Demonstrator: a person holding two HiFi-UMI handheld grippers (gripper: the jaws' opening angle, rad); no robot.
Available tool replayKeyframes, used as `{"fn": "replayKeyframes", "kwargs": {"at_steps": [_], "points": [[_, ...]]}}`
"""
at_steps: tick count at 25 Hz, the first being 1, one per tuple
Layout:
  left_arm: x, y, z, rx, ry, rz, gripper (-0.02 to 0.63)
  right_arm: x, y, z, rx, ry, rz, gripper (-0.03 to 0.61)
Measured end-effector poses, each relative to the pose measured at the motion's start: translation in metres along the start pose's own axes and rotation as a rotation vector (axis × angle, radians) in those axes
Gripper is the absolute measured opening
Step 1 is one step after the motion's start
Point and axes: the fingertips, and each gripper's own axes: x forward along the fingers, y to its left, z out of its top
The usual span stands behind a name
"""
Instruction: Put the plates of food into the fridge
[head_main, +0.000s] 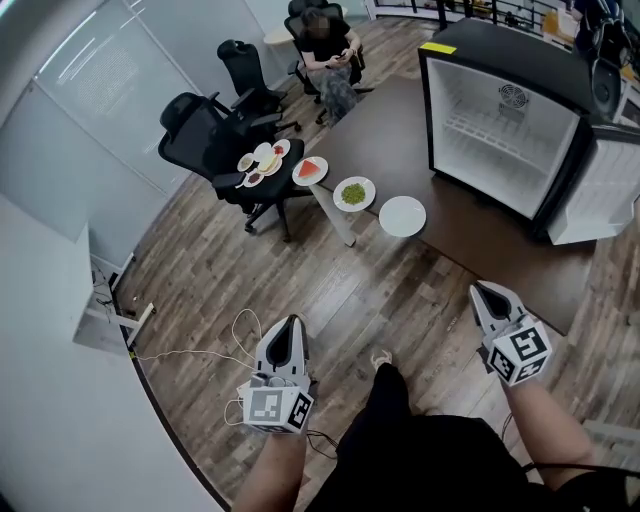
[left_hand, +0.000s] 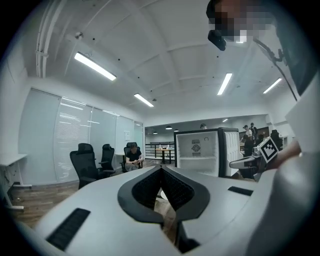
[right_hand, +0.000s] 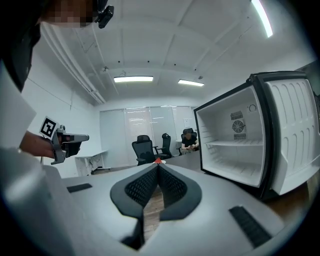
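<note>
Three plates lie along the near end of the dark table (head_main: 480, 235): one with a red watermelon slice (head_main: 310, 170), one with green food (head_main: 354, 193) and a plain white plate (head_main: 402, 216). The small black fridge (head_main: 505, 125) stands on the table with its door (head_main: 605, 190) swung open and white shelves bare. My left gripper (head_main: 291, 322) and right gripper (head_main: 481, 291) are both held low over the wooden floor, well short of the table, shut and holding nothing. In the right gripper view the fridge (right_hand: 250, 142) is at the right.
A black office chair (head_main: 215, 150) beside the table carries several small plates of food (head_main: 262, 163). A second chair (head_main: 245, 70) stands behind it, and a seated person (head_main: 330, 50) is at the table's far end. White cables (head_main: 235, 345) lie on the floor near a white desk (head_main: 50, 330) at left.
</note>
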Motion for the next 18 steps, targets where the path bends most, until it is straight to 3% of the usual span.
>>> {"fn": "replayKeyframes", "kwargs": {"at_steps": [11,18], "points": [[0.128,0.085,0.023,0.004,-0.008,-0.15,0.006,0.117,-0.005,-0.003,0.078,0.069,-0.103,0.005],[0.201,0.131,0.016,-0.005,-0.012,-0.255,0.006,0.191,-0.01,-0.029,0.211,0.105,-0.161,0.005]]}}
